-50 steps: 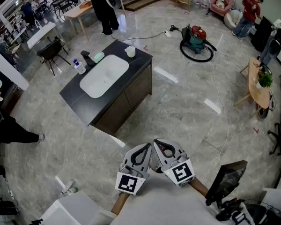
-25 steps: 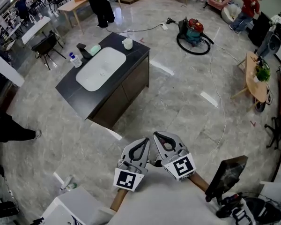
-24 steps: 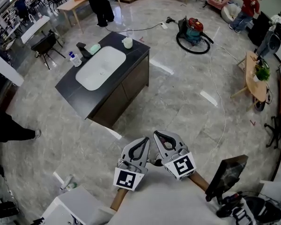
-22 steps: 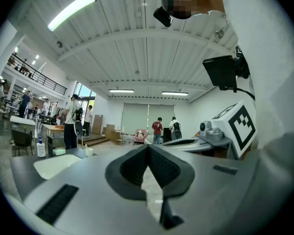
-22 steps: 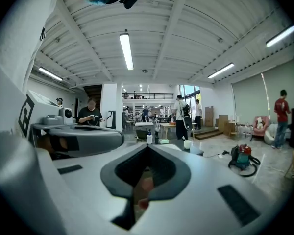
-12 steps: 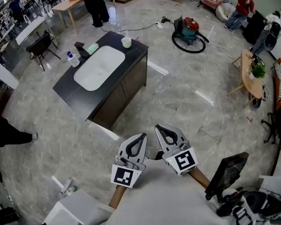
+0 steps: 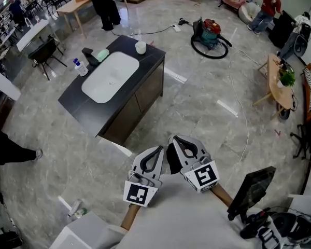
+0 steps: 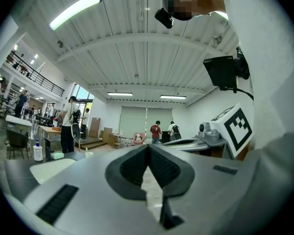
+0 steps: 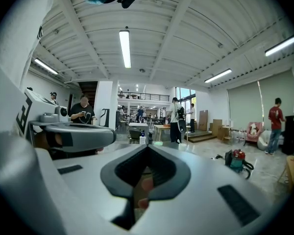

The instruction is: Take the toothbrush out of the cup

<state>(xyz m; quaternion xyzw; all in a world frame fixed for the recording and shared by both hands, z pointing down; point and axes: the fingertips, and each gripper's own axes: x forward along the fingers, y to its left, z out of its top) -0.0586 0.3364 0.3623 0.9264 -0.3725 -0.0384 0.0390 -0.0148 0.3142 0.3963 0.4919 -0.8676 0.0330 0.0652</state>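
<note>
The left gripper [image 7: 156,152] and right gripper [image 7: 177,140] sit side by side, jaws together and empty. The white cup [image 7: 140,47] stands on the sink counter [image 7: 83,106] at eleven o'clock, well apart.

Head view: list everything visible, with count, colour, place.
sink cabinet: 1, dark top with white basin, upper left on the floor
cup: 1, white, cabinet's far corner; contents too small to tell
bottle: 1, clear with blue cap, left of the basin
vacuum cleaner: 1, red and teal, top centre floor
side table: 1, wooden, right edge, bears a green plant
person in red top: 1, top right
left hand-held gripper: 1, grey, shut, bottom centre
right hand-held gripper: 1, grey, shut, beside it
</note>
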